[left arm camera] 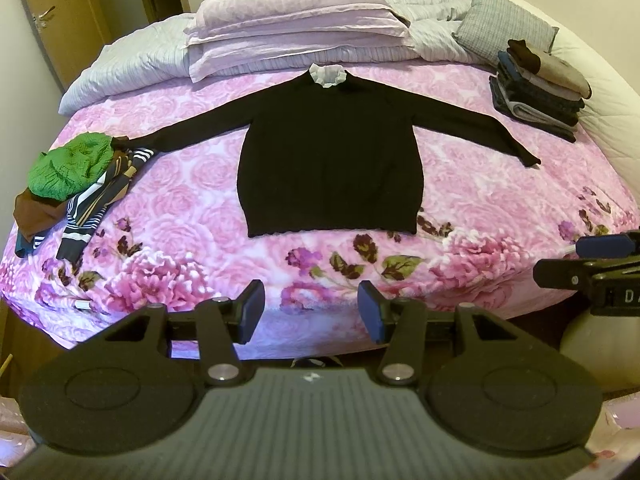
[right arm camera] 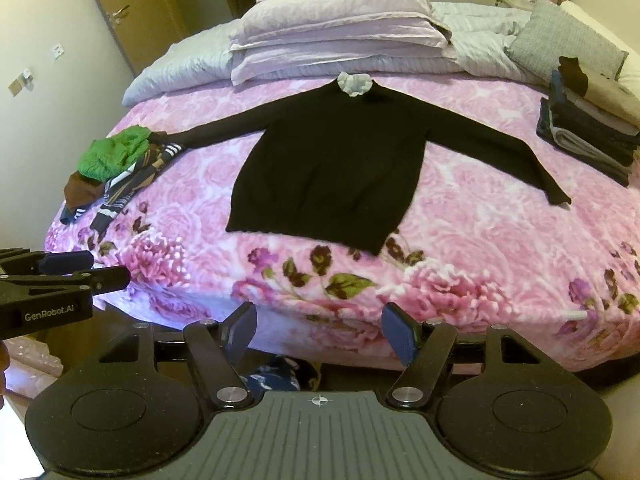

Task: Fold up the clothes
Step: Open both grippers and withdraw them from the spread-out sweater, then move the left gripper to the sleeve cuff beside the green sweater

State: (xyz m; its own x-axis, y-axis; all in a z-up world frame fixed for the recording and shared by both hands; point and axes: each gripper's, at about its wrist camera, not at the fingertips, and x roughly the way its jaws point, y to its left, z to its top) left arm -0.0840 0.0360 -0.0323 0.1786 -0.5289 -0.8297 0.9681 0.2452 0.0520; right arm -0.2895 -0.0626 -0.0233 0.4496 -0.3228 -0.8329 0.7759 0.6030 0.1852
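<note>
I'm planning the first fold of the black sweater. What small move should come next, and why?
Probably bring the left gripper toward the sweater's left sleeve. The black sweater lies flat on the bed with both sleeves spread; both grippers hang open and empty short of it, so a sleeve fold inward seems the natural start.

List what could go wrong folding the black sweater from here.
1. The sweater's left sleeve cuff touches the unfolded pile; lifting it may drag those clothes along.
2. The ruffled white collar might bunch inside the fold.
3. The other sleeve ends near the folded stack; a wide swing could topple it.
</note>
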